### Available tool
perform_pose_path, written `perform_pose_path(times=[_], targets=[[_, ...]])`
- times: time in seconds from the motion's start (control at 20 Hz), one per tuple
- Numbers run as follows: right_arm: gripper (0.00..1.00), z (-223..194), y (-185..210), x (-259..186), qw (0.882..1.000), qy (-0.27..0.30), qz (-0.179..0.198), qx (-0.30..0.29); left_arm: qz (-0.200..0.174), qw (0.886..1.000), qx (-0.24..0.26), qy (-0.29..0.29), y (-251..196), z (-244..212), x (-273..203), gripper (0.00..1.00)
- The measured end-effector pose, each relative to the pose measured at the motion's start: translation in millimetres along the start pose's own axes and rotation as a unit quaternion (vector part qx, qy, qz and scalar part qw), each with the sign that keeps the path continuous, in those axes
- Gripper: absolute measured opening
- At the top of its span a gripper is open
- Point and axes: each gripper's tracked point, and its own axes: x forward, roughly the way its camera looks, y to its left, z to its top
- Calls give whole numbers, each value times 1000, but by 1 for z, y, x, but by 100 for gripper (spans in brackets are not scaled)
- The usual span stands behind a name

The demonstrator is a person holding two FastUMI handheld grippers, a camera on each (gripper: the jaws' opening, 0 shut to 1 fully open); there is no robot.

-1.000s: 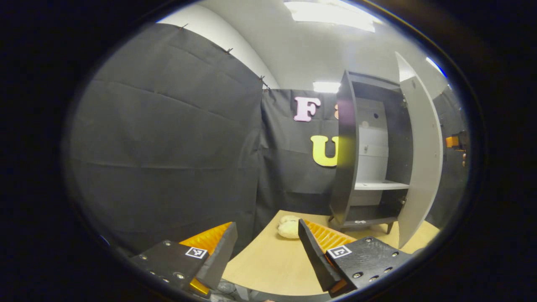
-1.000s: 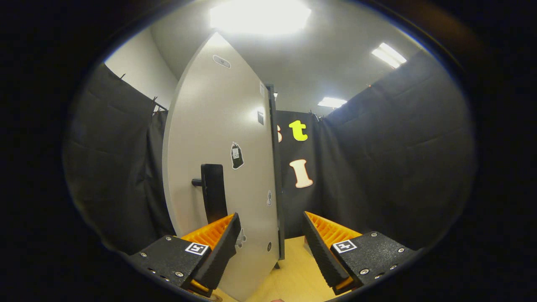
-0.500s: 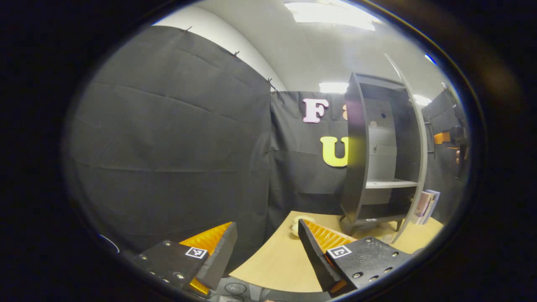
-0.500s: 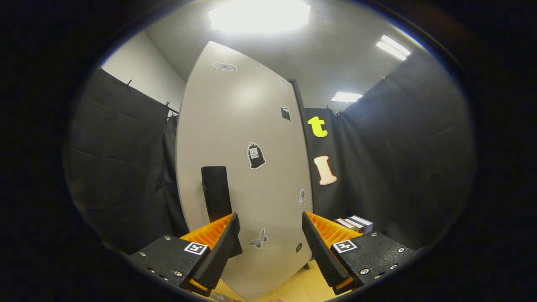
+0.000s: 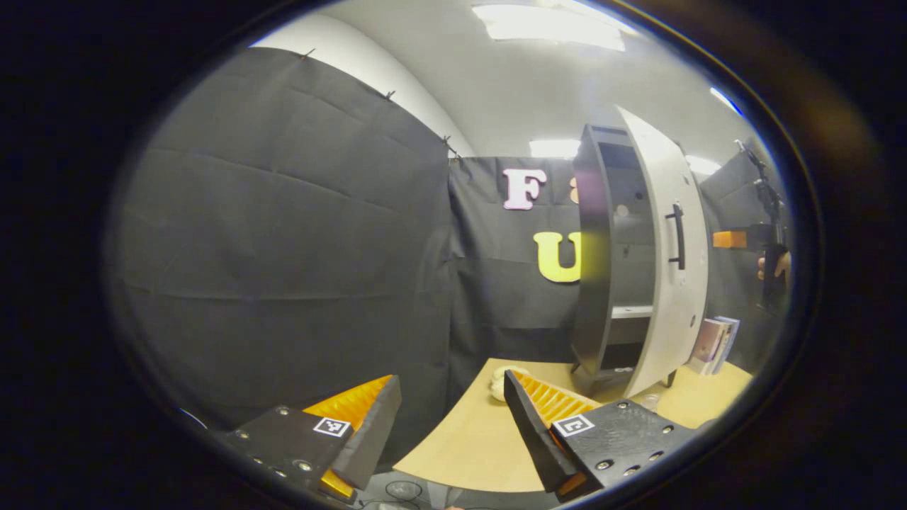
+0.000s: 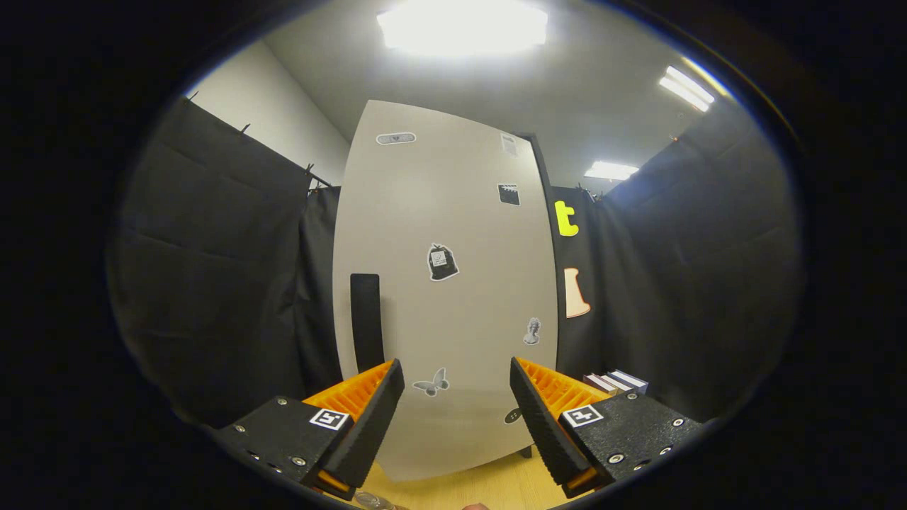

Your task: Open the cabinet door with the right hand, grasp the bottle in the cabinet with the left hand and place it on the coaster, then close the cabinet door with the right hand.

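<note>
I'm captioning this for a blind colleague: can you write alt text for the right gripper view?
A pale cabinet door with small stickers and a dark vertical handle faces the open, empty right tongs. Books lie at right on the wooden table.

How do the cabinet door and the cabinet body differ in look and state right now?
The cabinet door is a pale panel with small stickers and a dark handle; the cabinet body is dark, with a pale shelf inside. The door hangs partly open, at an angle to the body's front. Both stand upright on the wooden table.
</note>
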Motion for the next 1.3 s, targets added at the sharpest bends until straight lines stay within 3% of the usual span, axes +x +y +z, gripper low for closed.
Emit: perform_pose_path(times=[0.35, 0.75, 1.3], targets=[[93, -2, -45, -41, 1000, 3, 1, -10, -61, 998, 0, -6, -85, 17, 18, 86], [93, -15, -120, -80, 999, 27, -27, 3, -121, 992, -9, -17, -187, 43, 20, 87], [93, -34, -194, -113, 998, 40, -47, 2, -172, 985, -10, -18, -293, 57, 18, 87]])
